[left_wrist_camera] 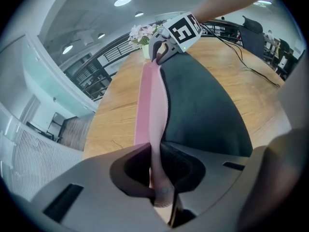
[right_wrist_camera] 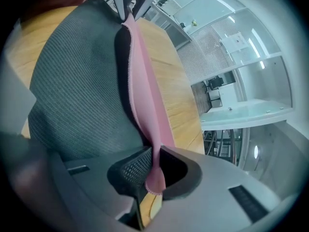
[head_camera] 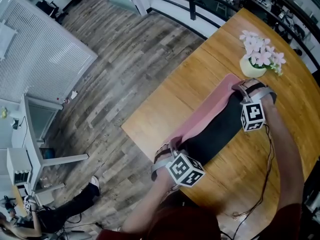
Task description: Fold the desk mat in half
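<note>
- The left gripper (left_wrist_camera: 157, 180) has its jaws almost together, pinching one corner of the pink desk mat (head_camera: 197, 116) at the tabletop's near edge.
- The desk mat is raised along one long edge between the two grippers. Its dark mesh underside bulges toward the person, and its pink far part lies on the wooden tabletop (head_camera: 200, 64).
- The right gripper (right_wrist_camera: 154, 170) also has its jaws drawn close, clamped on the mat's other raised corner.
- Beyond it, a white pot of pink flowers (head_camera: 257, 59) stands on the tabletop near the mat's end.
- A wood-plank floor (head_camera: 125, 59) lies below.
</note>
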